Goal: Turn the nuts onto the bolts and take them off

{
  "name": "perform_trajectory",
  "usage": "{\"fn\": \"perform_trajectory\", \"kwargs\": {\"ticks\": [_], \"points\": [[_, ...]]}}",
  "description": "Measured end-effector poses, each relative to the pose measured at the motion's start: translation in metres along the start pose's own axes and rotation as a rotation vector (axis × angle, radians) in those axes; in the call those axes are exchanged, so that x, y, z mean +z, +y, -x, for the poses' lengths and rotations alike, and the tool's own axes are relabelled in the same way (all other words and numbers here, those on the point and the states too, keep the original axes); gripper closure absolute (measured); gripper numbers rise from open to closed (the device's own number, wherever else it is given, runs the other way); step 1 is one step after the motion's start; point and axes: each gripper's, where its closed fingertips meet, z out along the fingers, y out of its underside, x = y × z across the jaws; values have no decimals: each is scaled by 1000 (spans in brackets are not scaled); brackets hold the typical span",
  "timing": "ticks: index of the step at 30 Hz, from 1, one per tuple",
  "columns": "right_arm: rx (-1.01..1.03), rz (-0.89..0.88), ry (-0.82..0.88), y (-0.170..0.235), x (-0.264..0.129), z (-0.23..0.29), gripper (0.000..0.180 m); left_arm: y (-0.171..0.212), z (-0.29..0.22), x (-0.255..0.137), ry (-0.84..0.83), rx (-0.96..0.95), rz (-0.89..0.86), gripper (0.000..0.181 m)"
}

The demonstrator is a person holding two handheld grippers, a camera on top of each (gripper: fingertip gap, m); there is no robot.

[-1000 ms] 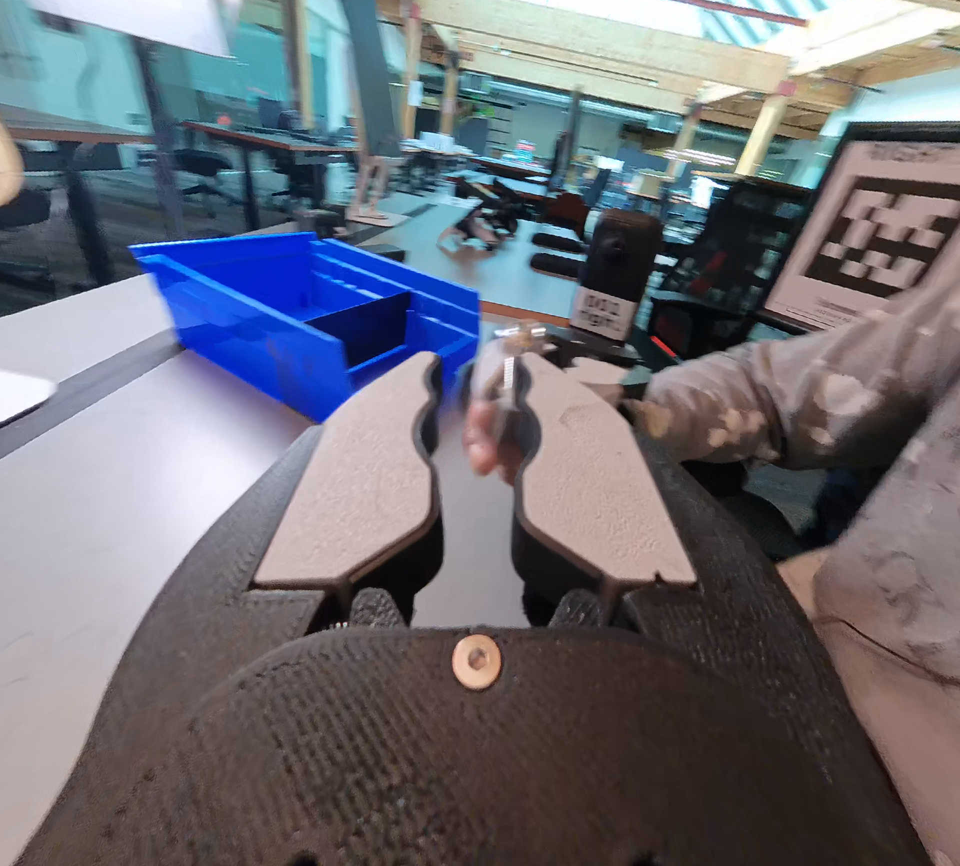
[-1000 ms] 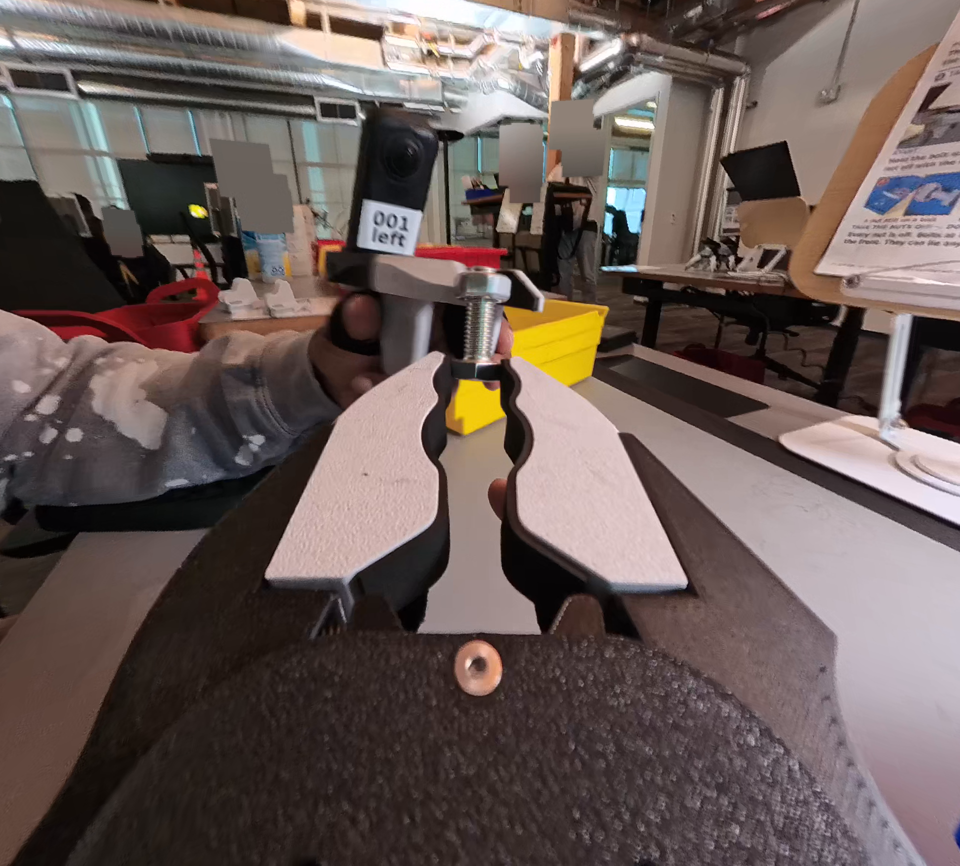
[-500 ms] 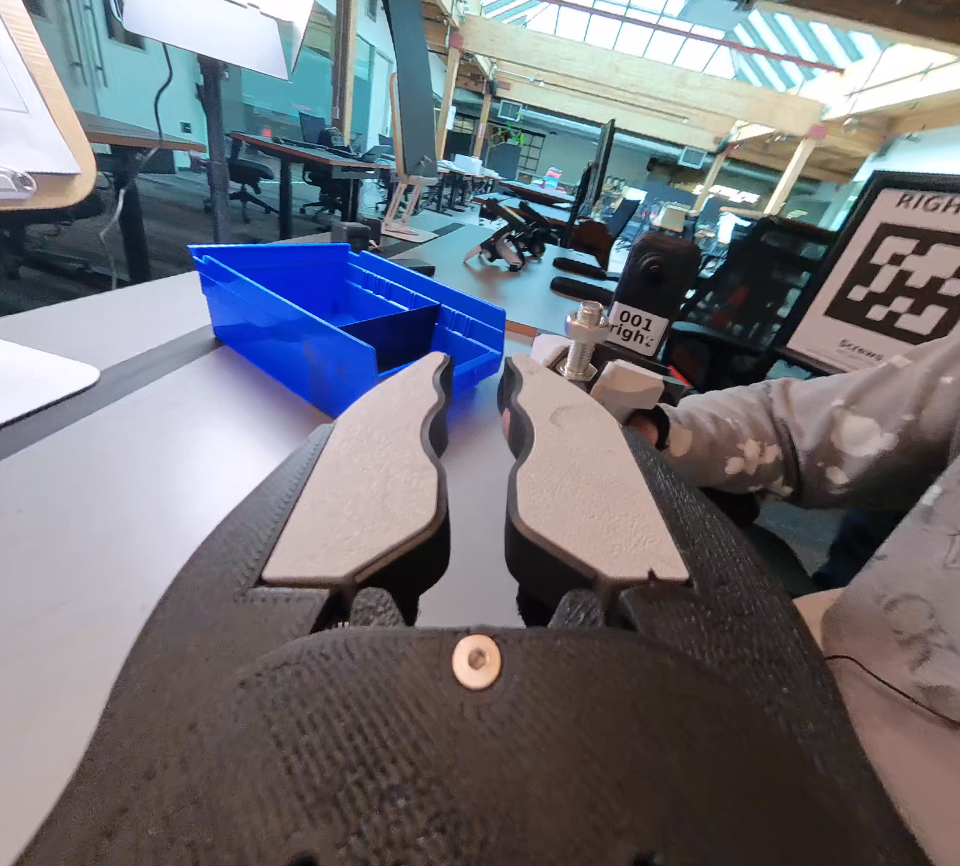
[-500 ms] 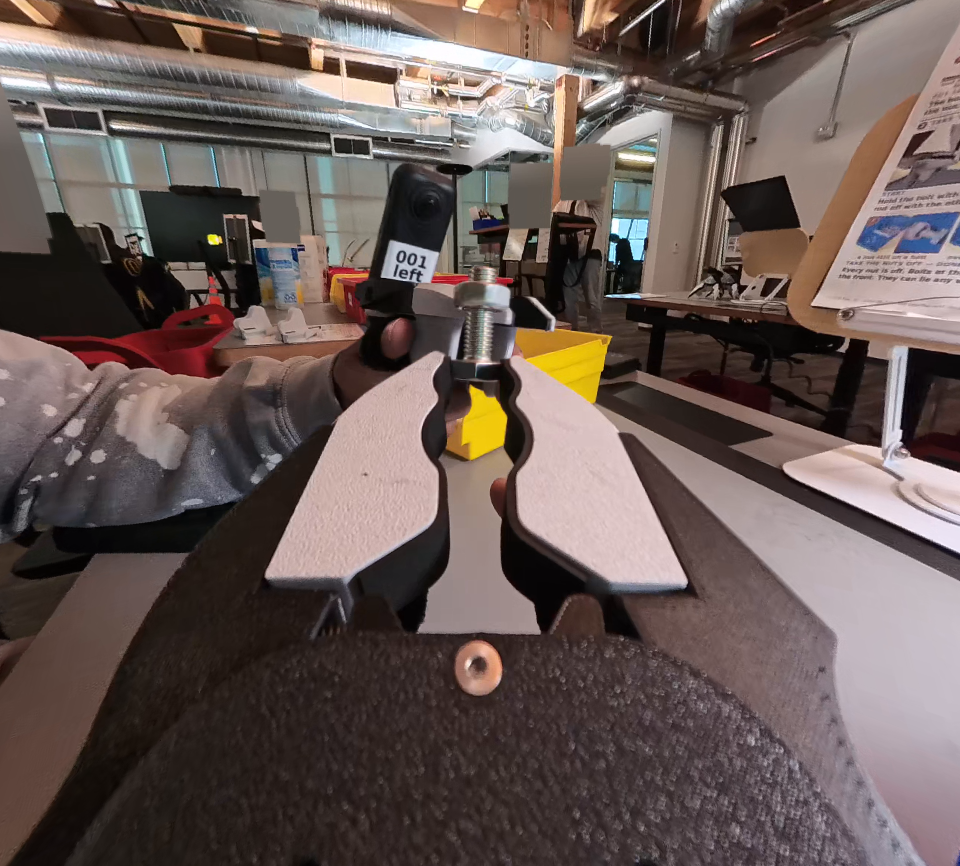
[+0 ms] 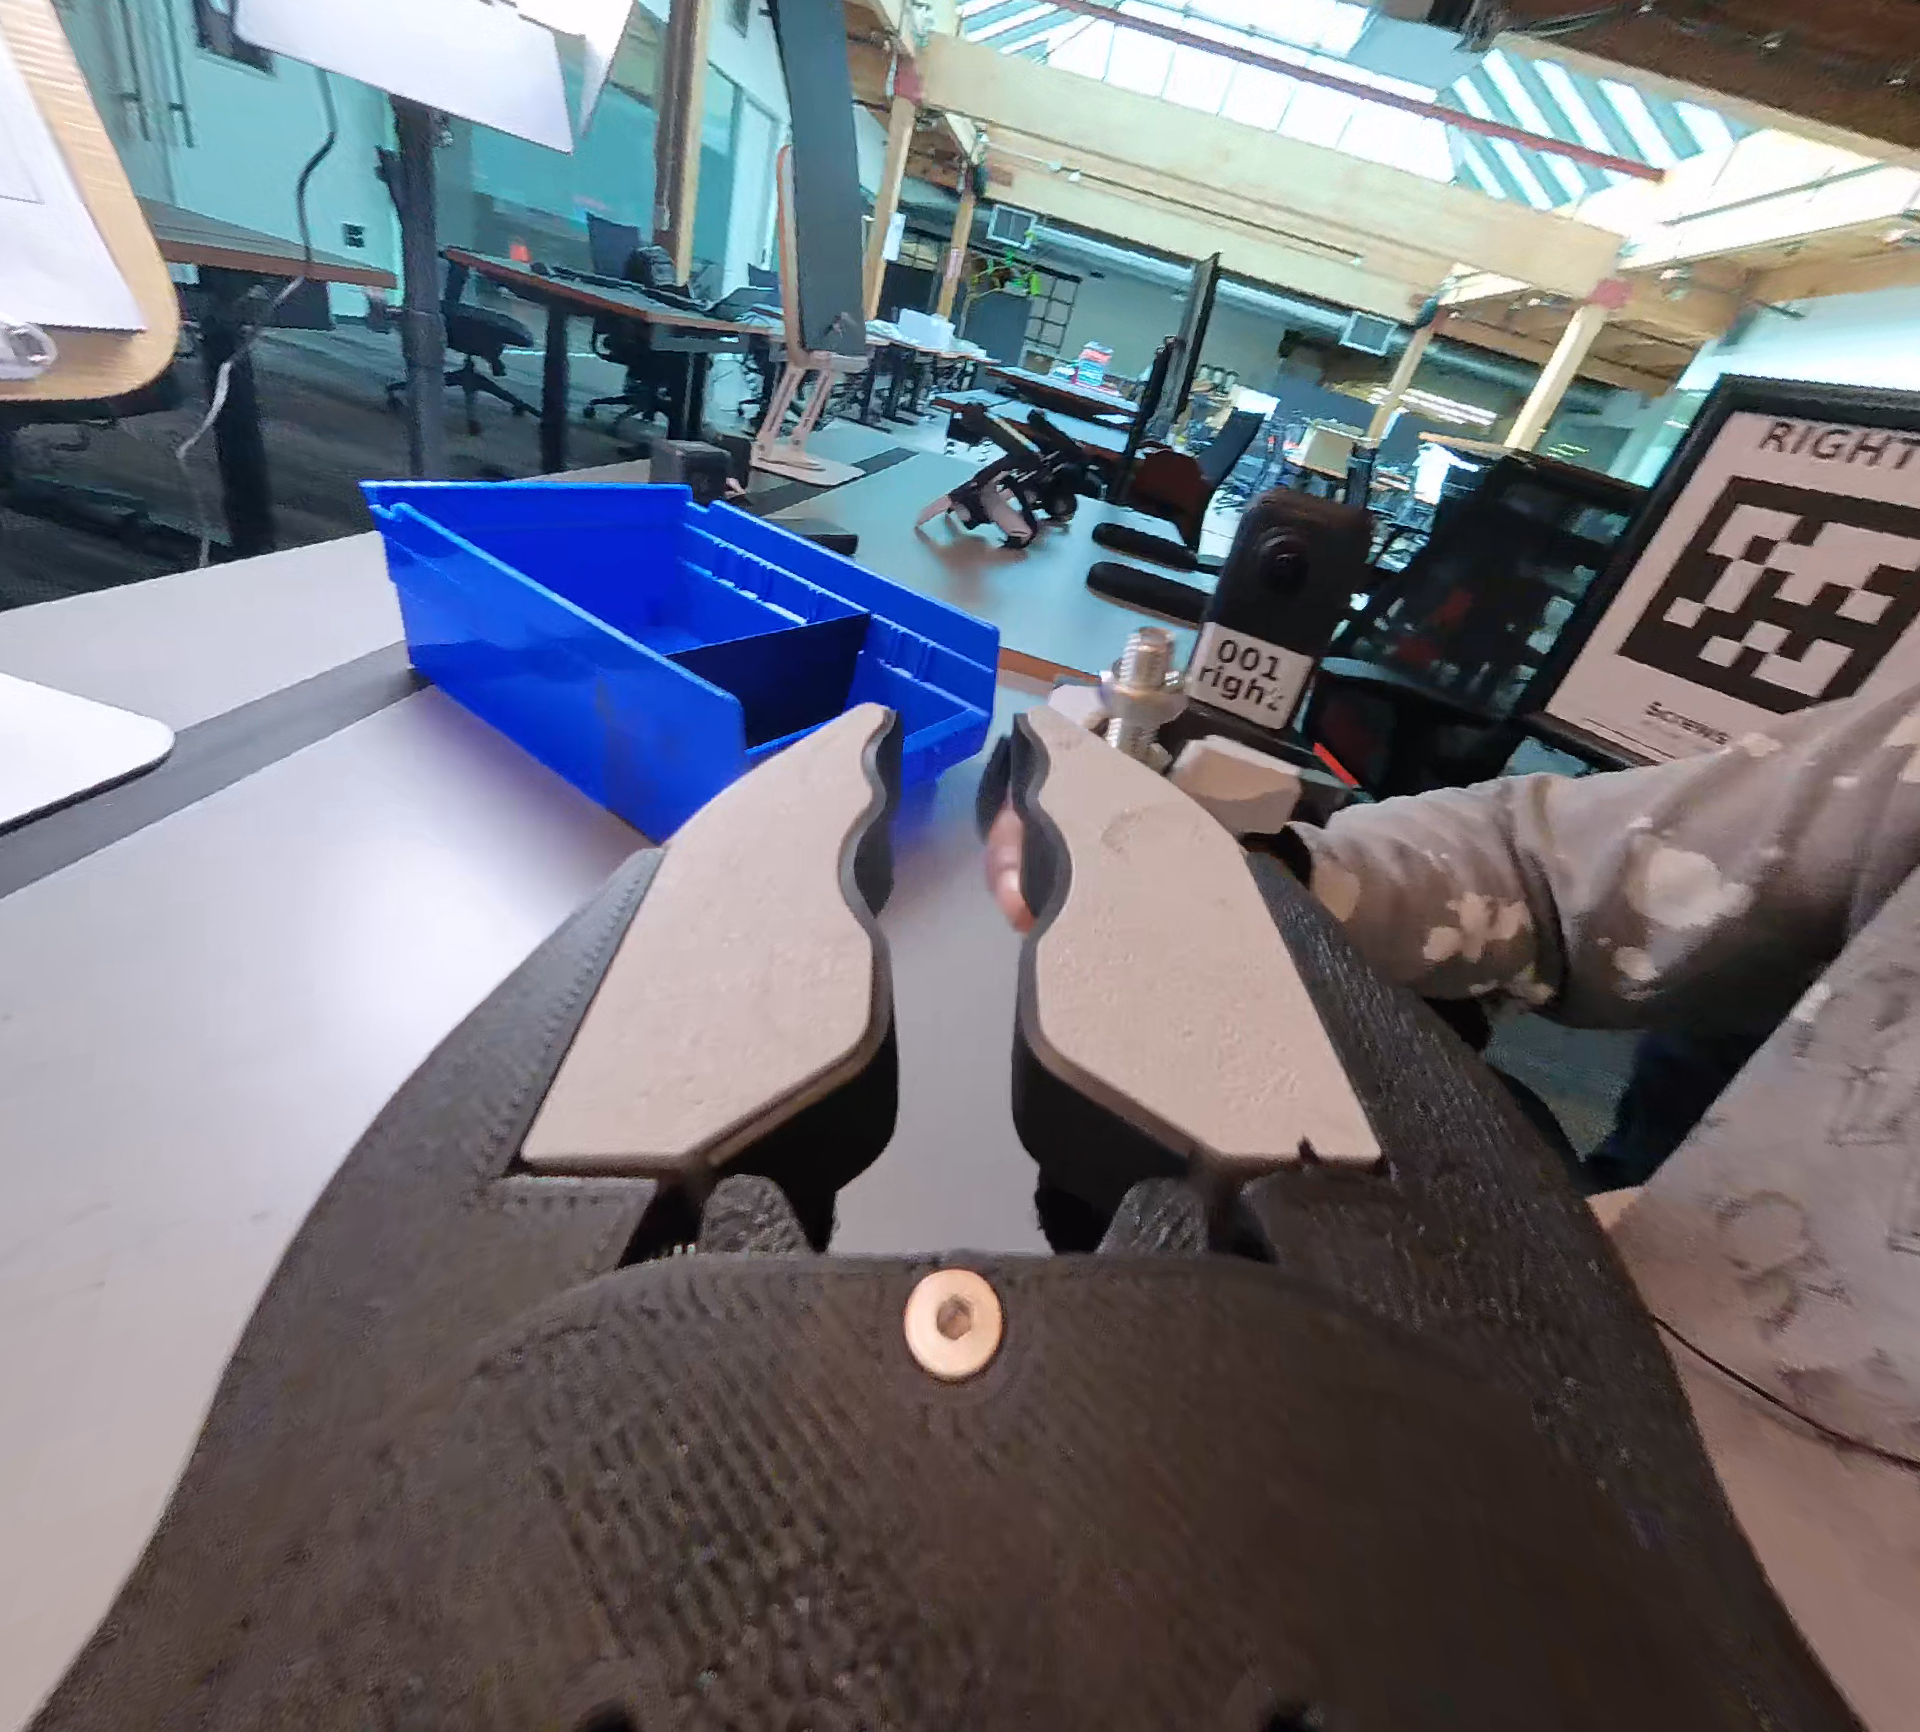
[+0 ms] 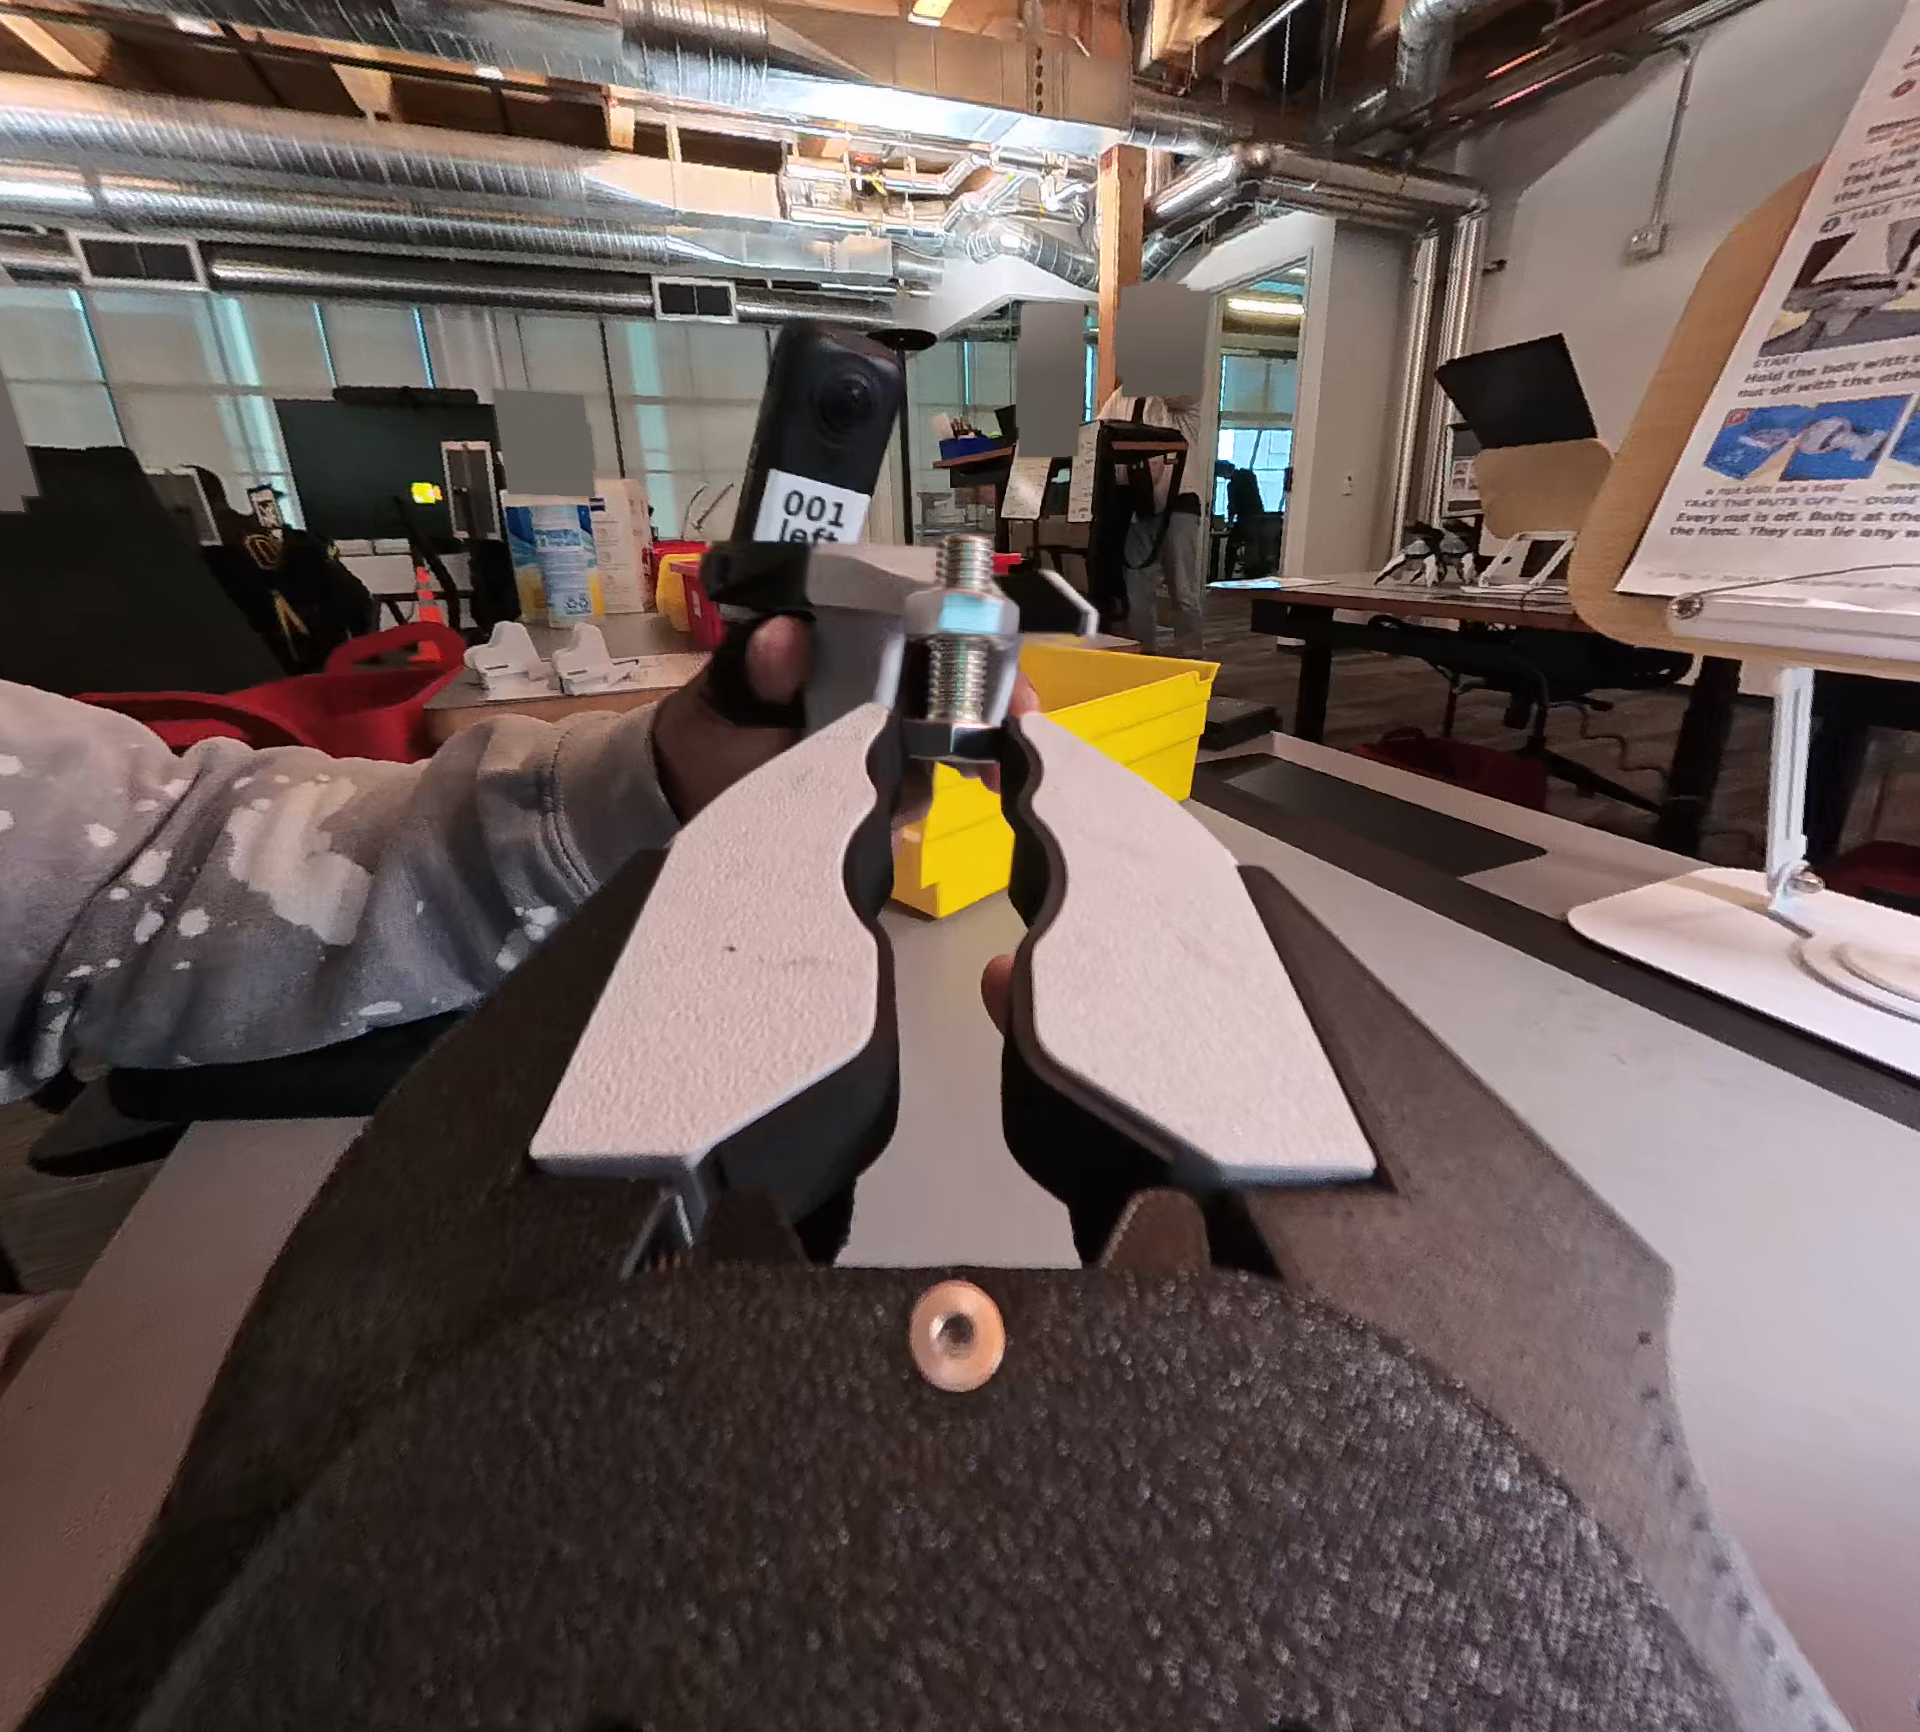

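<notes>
My right gripper (image 6: 951, 737) is shut on the head of a steel bolt (image 6: 961, 680) and holds it upright above the table. A hex nut (image 6: 961, 617) sits on the thread near the top, with the thread end showing above it. My left gripper (image 5: 951, 747) is open and empty, with a narrow gap between its pads. The bolt (image 5: 1141, 695) stands just right of and beyond its right finger. In the right wrist view a grey finger (image 6: 831, 586) of the left gripper shows behind the nut, not gripping it.
A blue bin (image 5: 582, 643) with a divider lies ahead-left on the grey table (image 5: 260, 903). A yellow bin (image 6: 1101, 706) stands beyond the bolt. An instruction board (image 6: 1766, 435) on a white base (image 6: 1714, 944) is at the right. A black-and-white marker board (image 5: 1766, 602) stands behind the sleeve. The left gripper's tips are roughly 5 cm from the right gripper's.
My left gripper has let go of the nut and drawn away to the left of the bolt. The thread end now shows above the nut. The right gripper keeps its grip.
</notes>
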Motion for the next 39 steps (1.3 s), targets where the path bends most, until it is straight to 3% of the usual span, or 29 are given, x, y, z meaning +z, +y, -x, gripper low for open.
{"fn": "perform_trajectory", "kwargs": {"ticks": [5, 7, 9, 10, 16, 19, 20, 22, 29, 32, 33, 39], "points": [[3, 40, 15, 11, 4, -1, 162, 10, -32, 16, 124, 10, 49, 151], [-2, 32, 13, 8, 4, 1, 162, 12, -26, 17, 89, 40, 63, 149], [16, -9, -6, 0, 0, 1, 162, 11, -5, 11, -12, 44, 79, 163], [18, -16, -4, -3, 0, 0, 162, 10, 2, 7, -48, 61, 77, 161], [8, 23, 24, 6, 2, -4, 162, 7, -25, 13, 87, 14, 43, 151], [1, 19, 23, 5, 3, -1, 162, 15, -23, 19, 64, 55, 95, 146], [7, -3, 12, 1, 1, -1, 162, 15, -13, 16, 12, 58, 104, 161], [17, -20, 6, -4, -1, -2, 162, 13, 6, 7, -76, 90, 105, 164], [-6, 33, 27, 7, 3, -4, 162, 16, -27, 18, 95, 7, 85, 148], [-13, 19, 31, 3, 2, -3, 162, 19, -22, 21, 75, 36, 107, 147], [-4, -5, 15, -2, 0, -3, 162, 18, -11, 18, 18, 26, 113, 161], [-11, 3, 45, -2, -2, -9, 162, 9, -19, 15, 61, 3, 72, 149]]}}
